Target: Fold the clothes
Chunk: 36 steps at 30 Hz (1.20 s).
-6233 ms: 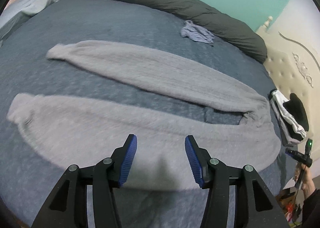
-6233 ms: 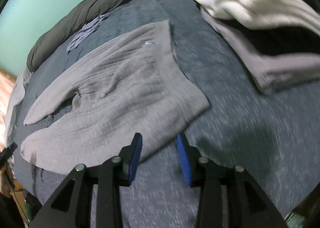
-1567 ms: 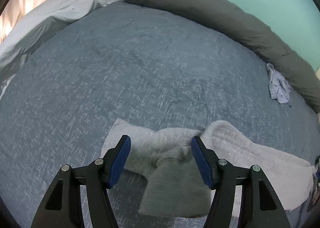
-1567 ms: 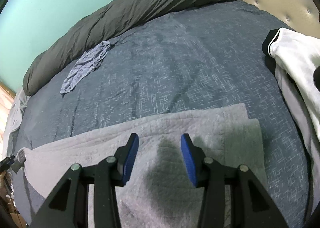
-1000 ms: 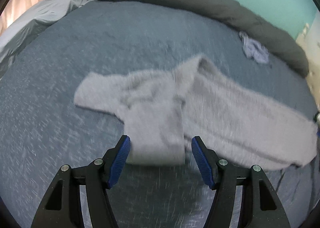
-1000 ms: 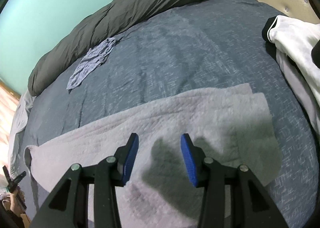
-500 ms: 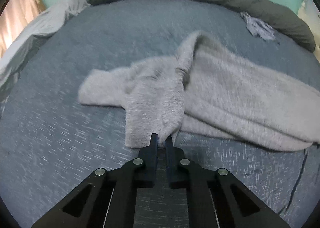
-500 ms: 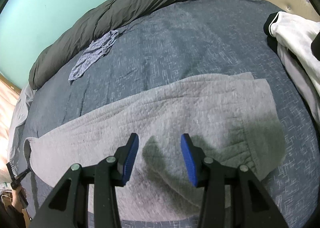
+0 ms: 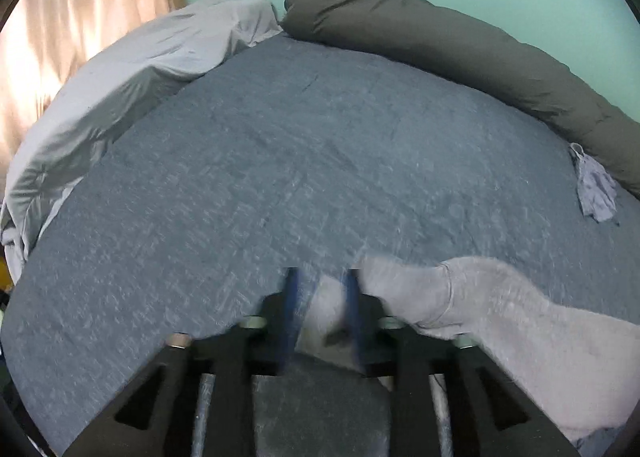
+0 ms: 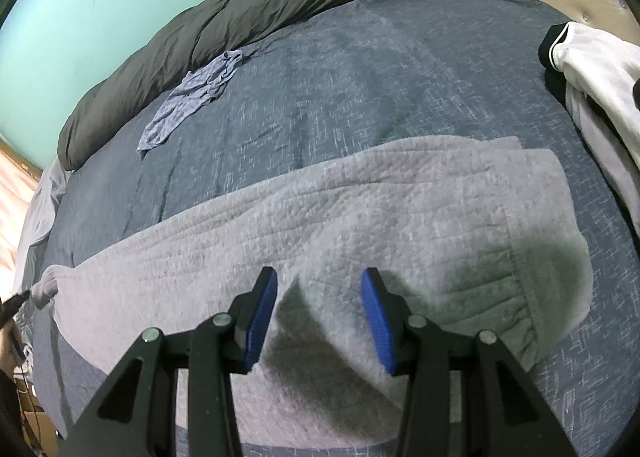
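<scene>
Left tool (image 9: 320,311) closed on the trousers' (image 10: 360,225) cuff end, blurred; right tool (image 10: 318,311) open, empty, hovering over the waistband end on the bed (image 10: 360,69). Risk — thin pinch slips, leg drops crooked, fold skews.
</scene>
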Available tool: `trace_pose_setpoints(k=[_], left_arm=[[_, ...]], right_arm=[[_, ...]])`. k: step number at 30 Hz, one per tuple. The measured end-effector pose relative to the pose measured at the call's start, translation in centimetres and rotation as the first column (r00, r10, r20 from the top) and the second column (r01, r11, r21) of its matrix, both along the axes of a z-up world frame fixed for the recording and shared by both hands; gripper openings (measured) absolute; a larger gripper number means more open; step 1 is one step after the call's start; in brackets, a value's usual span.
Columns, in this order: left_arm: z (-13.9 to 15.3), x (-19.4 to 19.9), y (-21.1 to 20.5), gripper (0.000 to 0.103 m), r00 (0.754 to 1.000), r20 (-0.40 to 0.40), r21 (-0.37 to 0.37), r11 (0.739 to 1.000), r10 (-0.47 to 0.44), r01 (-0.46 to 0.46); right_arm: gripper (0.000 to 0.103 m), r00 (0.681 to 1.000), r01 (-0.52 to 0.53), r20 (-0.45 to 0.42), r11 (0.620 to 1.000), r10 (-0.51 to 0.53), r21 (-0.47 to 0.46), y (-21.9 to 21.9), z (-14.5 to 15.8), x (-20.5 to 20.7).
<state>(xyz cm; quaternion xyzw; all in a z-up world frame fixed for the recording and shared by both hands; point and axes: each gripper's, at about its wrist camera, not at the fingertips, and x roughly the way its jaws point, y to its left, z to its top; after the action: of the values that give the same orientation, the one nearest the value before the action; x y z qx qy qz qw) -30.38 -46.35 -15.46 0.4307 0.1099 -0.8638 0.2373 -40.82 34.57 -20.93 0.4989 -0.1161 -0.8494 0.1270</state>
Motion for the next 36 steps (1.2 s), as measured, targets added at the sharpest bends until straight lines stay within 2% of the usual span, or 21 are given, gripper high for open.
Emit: trace_pose_setpoints(k=[3, 5, 8, 11, 17, 20, 22, 25, 32, 36], left_arm=[[-0.1, -0.1, -0.1, 0.042, 1.000, -0.018, 0.005, 1.000, 0.003, -0.003], [-0.7, 0.3, 0.1, 0.042, 0.999, -0.037, 0.040, 0.999, -0.008, 0.009], [-3.3, 0.3, 0.9, 0.043, 0.998, -0.041, 0.142, 0.989, -0.042, 0.048], [-6.3, 0.1, 1.5, 0.043, 0.999, -0.033, 0.266, 0.963, -0.042, 0.049], [-9.4, -0.2, 2.3, 0.043, 0.999, -0.033, 0.350, 0.936, -0.019, 0.029], [-9.7, -0.7, 2.3, 0.042, 0.999, -0.054, 0.358, 0.933, -0.008, 0.027], [-9.4, -0.9, 2.3, 0.018, 0.998, -0.069, 0.348, 0.937, -0.011, 0.034], [-8.2, -0.7, 2.5, 0.008, 0.996, -0.083, 0.333, 0.942, -0.021, 0.048], [-3.9, 1.4, 2.2, 0.006, 0.987, -0.158, 0.311, 0.948, -0.027, 0.076], [-4.2, 2.6, 1.8, 0.006, 0.992, -0.127, 0.313, 0.948, -0.016, 0.056]], right_arm=[[0.044, 1.000, -0.007, -0.007, 1.000, 0.007, -0.001, -0.1, 0.0, 0.2], [0.044, 1.000, -0.009, -0.009, 1.000, 0.009, -0.006, -0.1, -0.1, 0.3], [0.044, 1.000, -0.010, -0.012, 1.000, 0.010, -0.015, -0.3, 0.0, 0.3], [0.044, 1.000, -0.016, -0.013, 1.000, 0.016, -0.023, -0.6, 0.2, 0.6], [0.044, 0.999, -0.046, -0.021, 0.999, 0.045, -0.025, -1.1, 0.7, 1.2], [0.044, 0.999, -0.051, -0.019, 0.998, 0.050, -0.026, -1.0, 0.5, 1.3], [0.044, 0.999, -0.050, -0.013, 0.998, 0.050, -0.024, -1.0, 0.2, 1.3], [0.044, 0.999, -0.046, -0.006, 0.999, 0.046, -0.024, -0.9, -0.4, 1.3], [0.044, 0.999, -0.041, -0.007, 0.998, 0.041, -0.038, -0.8, -0.4, 1.7], [0.044, 0.999, -0.035, -0.008, 0.998, 0.035, -0.049, -0.6, 0.0, 2.0]])
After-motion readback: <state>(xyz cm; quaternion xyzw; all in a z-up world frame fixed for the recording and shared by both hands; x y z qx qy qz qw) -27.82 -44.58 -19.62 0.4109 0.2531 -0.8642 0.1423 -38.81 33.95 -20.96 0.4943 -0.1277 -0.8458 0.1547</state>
